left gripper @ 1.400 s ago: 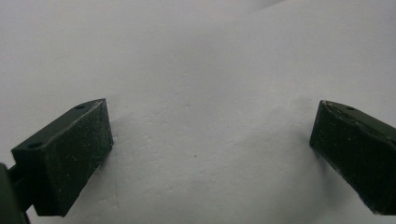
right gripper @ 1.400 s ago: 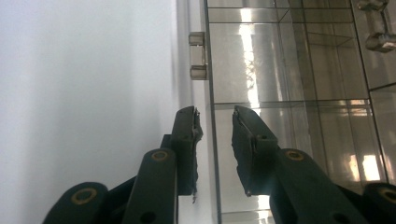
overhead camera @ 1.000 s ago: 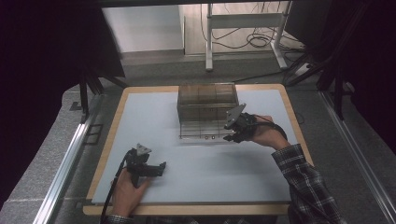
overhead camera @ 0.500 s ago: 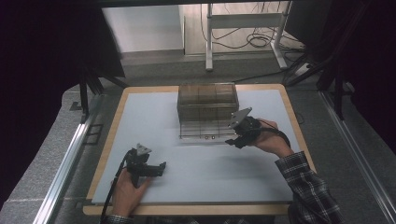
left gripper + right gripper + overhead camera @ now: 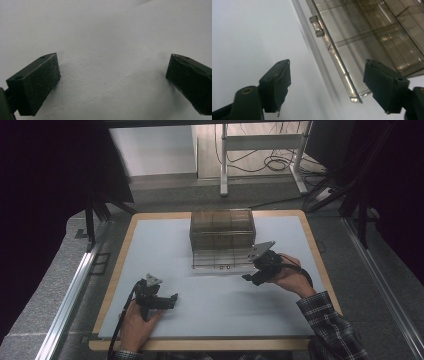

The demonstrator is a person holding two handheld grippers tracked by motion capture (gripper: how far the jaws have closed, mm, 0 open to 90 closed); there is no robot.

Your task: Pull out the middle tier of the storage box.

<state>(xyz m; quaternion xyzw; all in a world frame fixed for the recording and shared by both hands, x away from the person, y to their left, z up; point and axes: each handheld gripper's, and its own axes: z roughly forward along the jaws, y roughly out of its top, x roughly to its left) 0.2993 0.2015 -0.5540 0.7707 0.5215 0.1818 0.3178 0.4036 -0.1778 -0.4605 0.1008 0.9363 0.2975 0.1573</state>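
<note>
A smoky clear plastic compartment box [image 5: 222, 227] stands on the white table top [image 5: 165, 250], back of centre. Its hinged panel [image 5: 217, 260] lies flat in front of it, with small latches [image 5: 317, 26] on its front edge. My right gripper [image 5: 251, 277] hovers just off the panel's front right corner, open and holding nothing. In the right gripper view, the panel's edge [image 5: 342, 72] runs between the spread fingers [image 5: 275, 85], farther off. My left gripper [image 5: 170, 301] rests near the front left, open over bare table [image 5: 110, 50].
The white sheet lies on a wooden board [image 5: 320, 265] whose rim shows all round. A metal rail [image 5: 75, 290] runs along the left side. Behind the table are a stand's legs [image 5: 225, 170] and cables [image 5: 280, 162] on the floor.
My right gripper has drawn back from the box, toward the near edge and a little right. The left gripper has stayed put.
</note>
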